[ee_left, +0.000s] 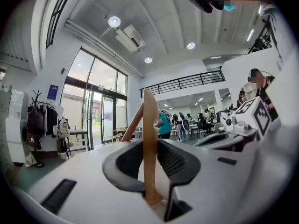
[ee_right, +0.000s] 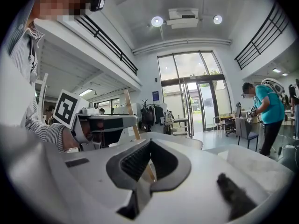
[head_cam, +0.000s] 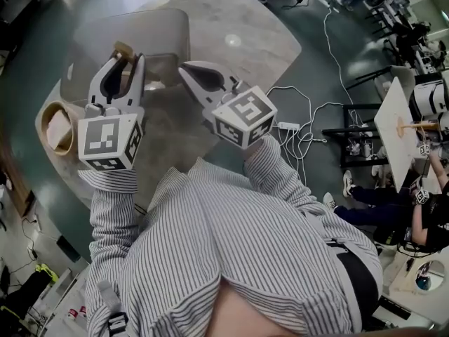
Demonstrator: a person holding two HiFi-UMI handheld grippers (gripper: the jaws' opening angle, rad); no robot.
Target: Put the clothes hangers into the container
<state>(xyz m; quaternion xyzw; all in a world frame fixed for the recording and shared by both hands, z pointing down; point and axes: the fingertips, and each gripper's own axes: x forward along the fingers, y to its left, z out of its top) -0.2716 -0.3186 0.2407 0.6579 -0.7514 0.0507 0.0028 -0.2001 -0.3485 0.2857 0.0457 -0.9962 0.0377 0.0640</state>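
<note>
Item in transit: one wooden clothes hanger [ee_left: 150,125], pinched between the jaws of the left gripper [head_cam: 125,65], seemingly over the translucent container [head_cam: 172,30], not yet dropped in; right gripper [head_cam: 188,70] jaws pressed together, empty; container contents and remaining hangers indiscernible.

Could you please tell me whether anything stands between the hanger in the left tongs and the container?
Nothing visible does. The hanger, clamped in the left tongs, appears over the container in the head view, with no object between them.

hanger [head_cam: 125,48]: mostly hidden behind left gripper [head_cam: 126,62] | container [head_cam: 172,27]: contents too blurred to tell
</note>
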